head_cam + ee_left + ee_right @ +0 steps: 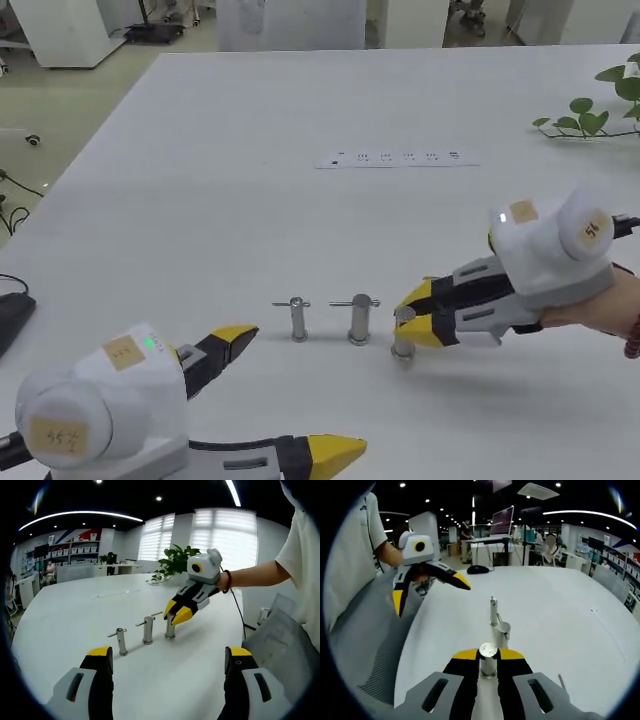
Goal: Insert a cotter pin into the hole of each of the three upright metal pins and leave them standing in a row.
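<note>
White office surface [300,120] w/ three short upright silver metal pins [360,322] in a row on the person's side. Left pin [298,320] & middle pin each carry a thin cotter pin [281,303] crosswise thru the top. Right hand-held gripper [412,318], yellow-tipped, is clamped on the third pin [403,347] at the row's right end. Left hand-held gripper [298,390] hovers nearer the person, jaws wide apart, holding nothing
</note>
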Tool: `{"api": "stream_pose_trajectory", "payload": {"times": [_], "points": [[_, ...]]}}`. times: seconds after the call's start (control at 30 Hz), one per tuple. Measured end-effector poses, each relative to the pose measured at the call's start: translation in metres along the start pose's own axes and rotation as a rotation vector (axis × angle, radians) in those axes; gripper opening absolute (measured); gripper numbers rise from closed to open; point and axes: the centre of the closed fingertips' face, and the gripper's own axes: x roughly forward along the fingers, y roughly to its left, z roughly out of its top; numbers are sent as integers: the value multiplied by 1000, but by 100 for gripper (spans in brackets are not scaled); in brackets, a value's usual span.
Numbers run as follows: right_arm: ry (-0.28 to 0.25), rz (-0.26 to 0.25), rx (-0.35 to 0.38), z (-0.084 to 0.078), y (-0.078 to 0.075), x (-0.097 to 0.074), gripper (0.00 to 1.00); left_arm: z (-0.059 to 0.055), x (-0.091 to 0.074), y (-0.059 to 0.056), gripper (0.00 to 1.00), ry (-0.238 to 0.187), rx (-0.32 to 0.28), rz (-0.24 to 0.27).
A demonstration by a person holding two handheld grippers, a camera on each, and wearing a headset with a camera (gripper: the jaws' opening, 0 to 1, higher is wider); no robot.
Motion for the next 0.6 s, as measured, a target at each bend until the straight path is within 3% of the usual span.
{"api": "stream_pose_trajectory", "payload": {"times": [0.33,0.6], "points": [[-14,136,-56,7,25,11,14,1,-1,1,93,-6,-1,-2],[-8,212,-86,9,37,18,14,0,-3,4,93,-3,-2,4]]}}
